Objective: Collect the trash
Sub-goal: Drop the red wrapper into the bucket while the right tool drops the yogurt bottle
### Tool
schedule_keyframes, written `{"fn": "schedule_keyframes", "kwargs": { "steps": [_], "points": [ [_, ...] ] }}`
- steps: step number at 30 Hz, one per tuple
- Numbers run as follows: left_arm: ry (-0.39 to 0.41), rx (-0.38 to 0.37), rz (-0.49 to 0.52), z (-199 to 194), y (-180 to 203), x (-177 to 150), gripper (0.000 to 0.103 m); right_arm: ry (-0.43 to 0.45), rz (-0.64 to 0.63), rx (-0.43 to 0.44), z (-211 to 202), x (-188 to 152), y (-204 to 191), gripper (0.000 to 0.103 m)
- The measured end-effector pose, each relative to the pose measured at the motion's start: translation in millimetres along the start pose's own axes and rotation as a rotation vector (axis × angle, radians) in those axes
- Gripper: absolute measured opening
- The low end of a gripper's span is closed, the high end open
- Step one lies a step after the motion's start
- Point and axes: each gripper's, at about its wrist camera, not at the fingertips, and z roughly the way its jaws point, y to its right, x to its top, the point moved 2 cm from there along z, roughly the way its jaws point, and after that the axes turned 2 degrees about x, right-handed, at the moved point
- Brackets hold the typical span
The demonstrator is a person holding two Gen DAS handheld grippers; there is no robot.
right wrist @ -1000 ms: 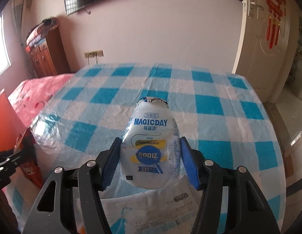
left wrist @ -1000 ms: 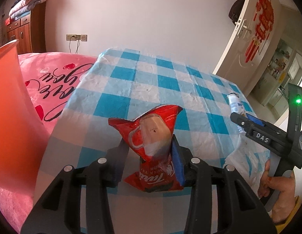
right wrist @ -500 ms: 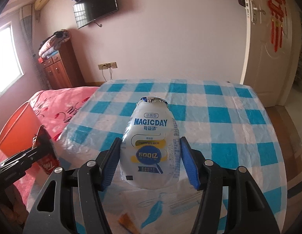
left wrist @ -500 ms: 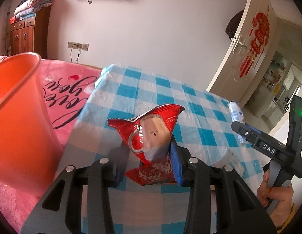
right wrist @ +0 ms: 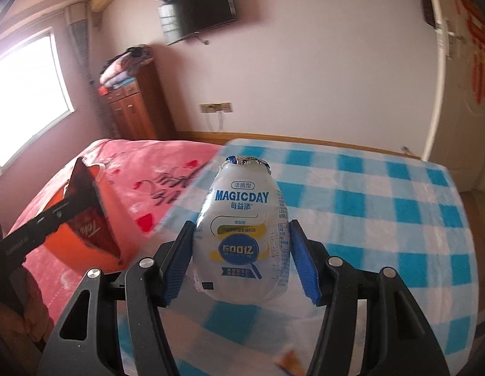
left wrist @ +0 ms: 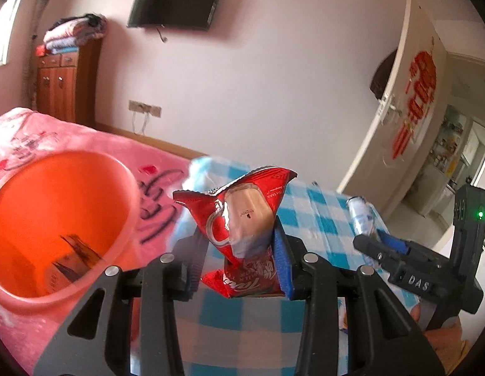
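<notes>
The left claw (left wrist: 239,250) holds a crumpled red packet (left wrist: 242,219) upright between its pads, clear of the checked counter (left wrist: 323,216) below. Just left of the packet stands an orange bin (left wrist: 64,219), on or against the pink bed (left wrist: 20,131); its mouth is tilted toward the camera and some dark wrappers (left wrist: 70,260) lie at its bottom. The packet is beside the bin's rim, not over its mouth.

The right claw (right wrist: 240,260) grips a white bottle (right wrist: 242,235) by its lower body. The bottle stands upright with its foil cap on top, above the counter (right wrist: 399,219) near the edge that meets the bed (right wrist: 142,169). In the left wrist view the right claw (left wrist: 372,239) shows at the right edge with the bottle (left wrist: 361,216) in it, a hand (left wrist: 442,329) under its handle. In the right wrist view the left claw (right wrist: 89,206) shows at the left, the packet (right wrist: 92,216) in front of the bin (right wrist: 67,238).

On the far wall hang a TV (left wrist: 175,4) and sockets (left wrist: 145,108); a wooden cabinet (left wrist: 65,84) with folded blankets (left wrist: 74,33) stands in the corner, and a door (left wrist: 411,94) is open on the right.
</notes>
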Motion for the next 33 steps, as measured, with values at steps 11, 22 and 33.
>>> {"fn": "schedule_keyframes", "kwargs": {
  "steps": [11,22,33],
  "points": [
    [0.100,0.145,-0.063,-47,-68,31,0.041,-0.006,-0.158,0.188,24,34,-115,0.060],
    [0.115,0.260,-0.152,-56,-131,35,0.041,-0.033,-0.308,0.301,55,47,-213,0.060],
    [0.032,0.309,-0.198,-31,-168,20,0.049,-0.110,-0.338,0.327,91,38,-237,0.062]
  ]
}}
